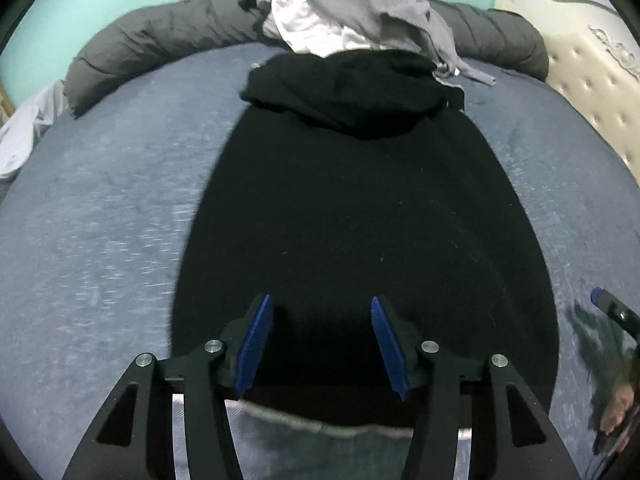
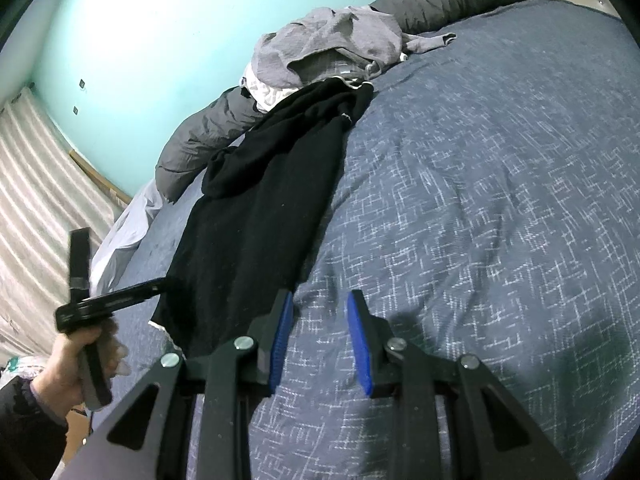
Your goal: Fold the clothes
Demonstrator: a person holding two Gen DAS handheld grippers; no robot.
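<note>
A black hooded garment (image 1: 360,200) lies flat on the blue bedspread (image 1: 100,220) as a long strip, its hood bunched at the far end. My left gripper (image 1: 321,302) hangs open over the garment's near end, with only flat cloth showing below its blue pads. In the right wrist view the same garment (image 2: 256,216) runs away to the upper left. My right gripper (image 2: 320,298) stands open over bare bedspread (image 2: 480,200), just right of the garment's near right edge, nothing between its pads. A hand (image 2: 76,360) holds the left gripper (image 2: 156,286) at the garment's left edge.
A heap of grey and white clothes (image 1: 352,12) sits beyond the hood, against a rolled dark grey duvet (image 1: 160,40) along the turquoise wall. A tufted cream headboard (image 1: 592,80) bounds the right side. A striped curtain (image 2: 32,180) hangs at the left.
</note>
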